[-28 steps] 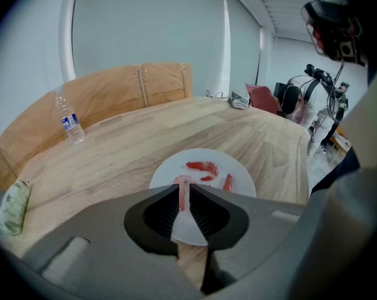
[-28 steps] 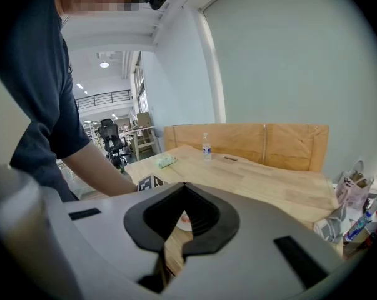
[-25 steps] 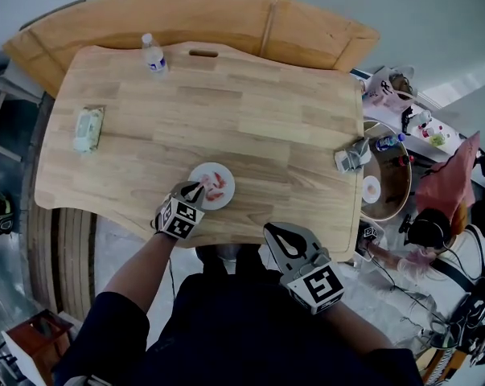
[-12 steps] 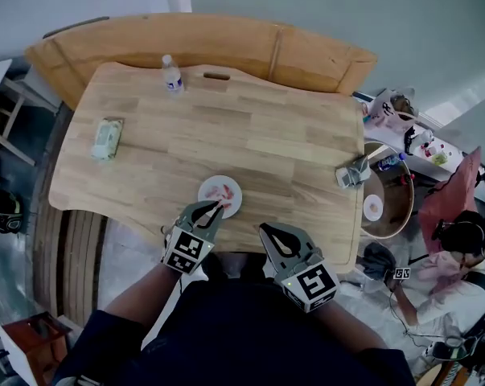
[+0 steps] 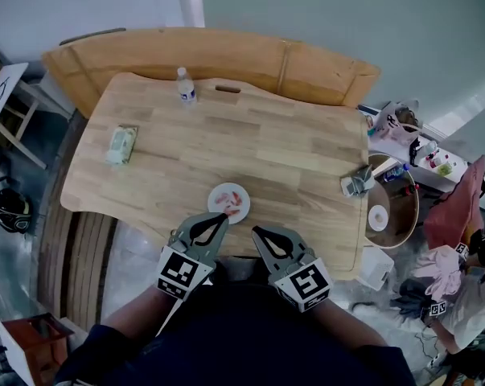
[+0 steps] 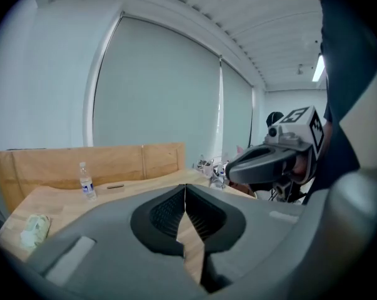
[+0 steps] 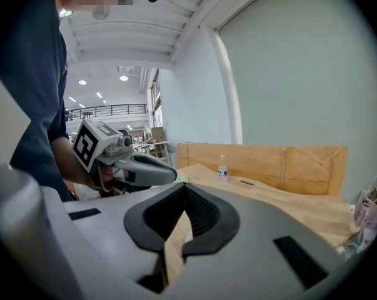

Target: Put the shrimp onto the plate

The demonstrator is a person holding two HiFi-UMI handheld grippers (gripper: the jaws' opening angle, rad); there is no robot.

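Note:
A small white plate point(image 5: 217, 198) sits near the front edge of the wooden table point(image 5: 226, 151), with pink shrimp point(image 5: 232, 204) lying on it. My left gripper point(image 5: 219, 218) is held just in front of the plate, off the table edge, its jaws shut with nothing between them. My right gripper point(image 5: 256, 232) hangs beside it to the right, also shut and empty. In the left gripper view the shut jaws point(image 6: 185, 189) point over the table; the right gripper point(image 6: 272, 161) shows at the right. The right gripper view shows its shut jaws point(image 7: 185, 189) and the left gripper point(image 7: 122, 161).
A water bottle point(image 5: 185, 84) stands at the table's far edge and a pack of wipes point(image 5: 121, 144) lies at the left. A grey object point(image 5: 356, 182) sits at the right edge. A wooden board point(image 5: 210, 55) leans behind the table. A round side table point(image 5: 391, 203) with clutter is right.
My left gripper has pulled back from over the plate toward my body and shut. The right gripper moved left, closer to it. The head view has shifted, so the table appears lower right.

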